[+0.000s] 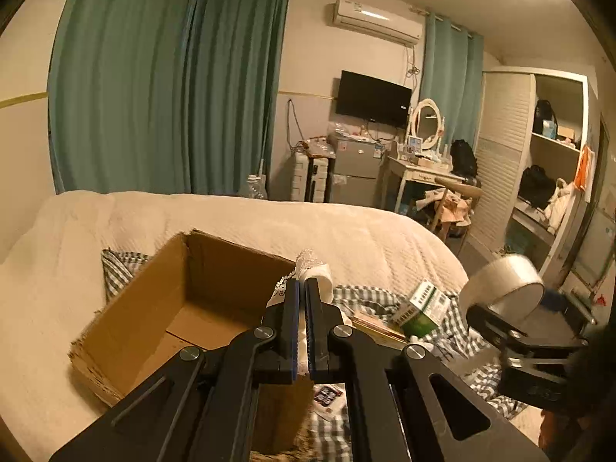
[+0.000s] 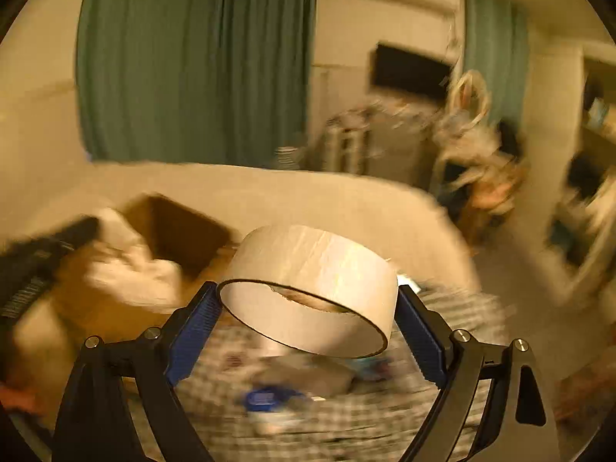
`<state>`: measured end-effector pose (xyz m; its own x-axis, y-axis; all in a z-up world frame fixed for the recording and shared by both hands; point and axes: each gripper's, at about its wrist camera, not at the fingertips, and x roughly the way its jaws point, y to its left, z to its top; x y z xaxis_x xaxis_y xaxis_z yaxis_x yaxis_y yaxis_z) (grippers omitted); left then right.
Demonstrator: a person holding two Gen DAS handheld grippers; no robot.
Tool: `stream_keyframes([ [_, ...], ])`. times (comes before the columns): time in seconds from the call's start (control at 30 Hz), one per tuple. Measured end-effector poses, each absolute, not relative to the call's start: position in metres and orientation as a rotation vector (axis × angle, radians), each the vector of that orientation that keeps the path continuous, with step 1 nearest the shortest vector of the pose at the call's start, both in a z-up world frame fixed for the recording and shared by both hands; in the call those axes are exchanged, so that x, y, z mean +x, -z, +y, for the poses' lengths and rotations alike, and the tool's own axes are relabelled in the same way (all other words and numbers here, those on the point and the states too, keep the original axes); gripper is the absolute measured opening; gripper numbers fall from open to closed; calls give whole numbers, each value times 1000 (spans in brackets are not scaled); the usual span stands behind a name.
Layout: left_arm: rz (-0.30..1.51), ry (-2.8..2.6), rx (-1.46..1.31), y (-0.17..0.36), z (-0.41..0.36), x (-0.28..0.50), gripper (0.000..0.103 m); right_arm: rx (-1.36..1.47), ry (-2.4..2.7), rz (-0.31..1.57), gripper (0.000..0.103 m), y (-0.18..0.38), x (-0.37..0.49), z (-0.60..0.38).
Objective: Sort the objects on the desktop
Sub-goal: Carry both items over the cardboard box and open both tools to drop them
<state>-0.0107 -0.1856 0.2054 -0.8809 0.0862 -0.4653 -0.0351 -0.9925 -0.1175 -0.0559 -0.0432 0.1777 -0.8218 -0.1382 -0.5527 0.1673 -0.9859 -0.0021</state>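
My left gripper (image 1: 302,288) is shut on a white lacy cloth (image 1: 313,269) and holds it over the right wall of an open cardboard box (image 1: 184,300). The same cloth (image 2: 131,265) and box (image 2: 181,231) appear blurred at the left of the right wrist view. My right gripper (image 2: 308,300) is shut on a wide roll of clear packing tape (image 2: 315,285), held in the air with its blue pads (image 2: 196,331) against both sides. From the left wrist view the tape roll (image 1: 500,285) and the right gripper (image 1: 496,319) hang to the right of the box.
The box rests on a bed with a cream cover (image 1: 346,227) and a checked cloth (image 1: 362,296). A green and white carton (image 1: 421,308), flat packets and small items lie on the checked cloth. A dresser, fridge and wardrobe stand beyond the bed.
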Motion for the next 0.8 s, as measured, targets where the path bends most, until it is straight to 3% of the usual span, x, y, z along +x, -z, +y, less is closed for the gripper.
stream_keyframes([
  [0.23, -240, -3039, -810, -200, -231, -26, 3, 803, 2742, -19, 90, -187, -58, -64],
  [0.47, -264, -3058, -990, -168, -261, -48, 3, 944, 2511, -51, 90, -164, -97, -124],
  [0.53, -278, -3063, -1055, -155, -269, -51, 7, 988, 2472, -59, 90, -155, -110, -145],
  [0.57, -284, -3058, -1077, -150, -272, -53, 12, 995, 2463, -65, 92, -154, -115, -152],
  [0.6, -294, -3044, -1106, -145, -275, -54, 25, 996, 2464, -69, 95, -154, -118, -154],
  [0.67, -296, -3045, -1133, -139, -277, -53, 72, 974, 2522, -61, 102, -161, -117, -153],
  [0.73, -274, -3088, -1105, -140, -279, -48, 80, 944, 2567, -41, 103, -166, -114, -145],
  [0.8, -239, -3109, -1103, -144, -275, -45, 80, 923, 2587, -28, 103, -172, -109, -136],
])
